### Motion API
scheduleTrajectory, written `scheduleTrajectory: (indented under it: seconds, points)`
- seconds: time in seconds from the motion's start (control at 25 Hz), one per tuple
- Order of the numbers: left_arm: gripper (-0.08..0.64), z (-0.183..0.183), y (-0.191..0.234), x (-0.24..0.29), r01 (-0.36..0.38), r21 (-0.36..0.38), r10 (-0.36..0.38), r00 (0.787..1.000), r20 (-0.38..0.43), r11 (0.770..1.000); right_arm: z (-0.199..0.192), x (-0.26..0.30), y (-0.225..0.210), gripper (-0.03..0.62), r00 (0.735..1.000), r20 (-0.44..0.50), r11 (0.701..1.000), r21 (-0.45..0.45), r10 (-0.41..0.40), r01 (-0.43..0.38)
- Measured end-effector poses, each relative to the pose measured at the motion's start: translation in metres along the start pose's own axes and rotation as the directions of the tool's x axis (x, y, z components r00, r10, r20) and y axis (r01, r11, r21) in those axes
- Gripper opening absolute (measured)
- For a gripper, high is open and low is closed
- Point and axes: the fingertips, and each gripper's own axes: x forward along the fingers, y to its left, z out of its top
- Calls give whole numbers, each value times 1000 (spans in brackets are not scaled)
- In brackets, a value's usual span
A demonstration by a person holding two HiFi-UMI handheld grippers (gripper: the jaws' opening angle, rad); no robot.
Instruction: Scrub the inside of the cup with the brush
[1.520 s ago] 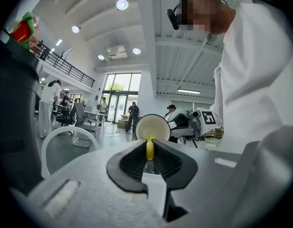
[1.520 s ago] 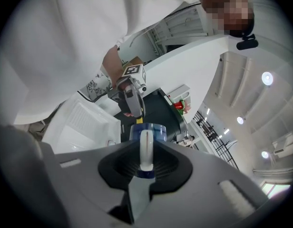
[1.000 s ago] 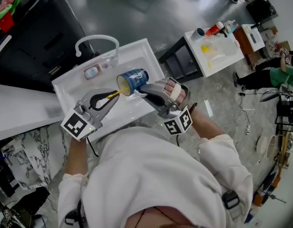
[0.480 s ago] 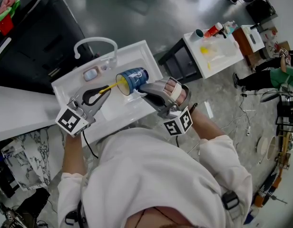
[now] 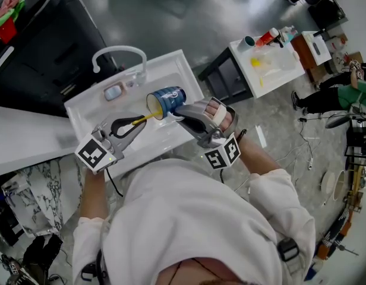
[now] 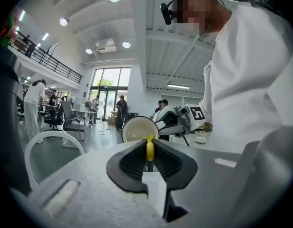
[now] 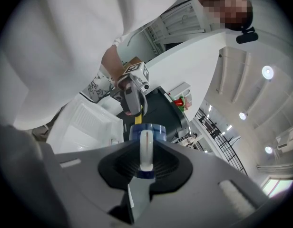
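Left jaws pinching brush (image 6: 150, 149), right jaws clamping cup handle (image 7: 145, 151)

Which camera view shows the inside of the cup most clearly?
The left gripper view: it looks straight into the cup, with the yellow brush pointing at it. The head view shows the cup's mouth only as a narrow oval. The right gripper view shows just its blue outside and handle.

No readable text; cup (image 5: 172, 95) print seems blurred.

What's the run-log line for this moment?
left gripper: shut on brush | right gripper: shut on cup handle | brush pointing into cup mouth | above sink
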Motion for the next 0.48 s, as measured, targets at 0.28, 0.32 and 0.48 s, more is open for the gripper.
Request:
scheduleTrajectory:
  seconds: [0.28, 0.32, 0.48]
  points:
    - [35, 30, 4, 6, -11, 62, 8, 999, 52, 998, 7, 0, 6, 51, 1000, 9, 1000, -19, 17, -16]
    - [35, 35, 6, 5, -17, 73, 13, 998, 57, 997, 8, -1, 7, 51, 1000, 13, 1000, -23, 17, -16]
    - [35, 46, 15, 1, -39, 104, 33, 998, 59, 994, 12, -2, 3, 51, 1000, 22, 1000, -31, 4, -4]
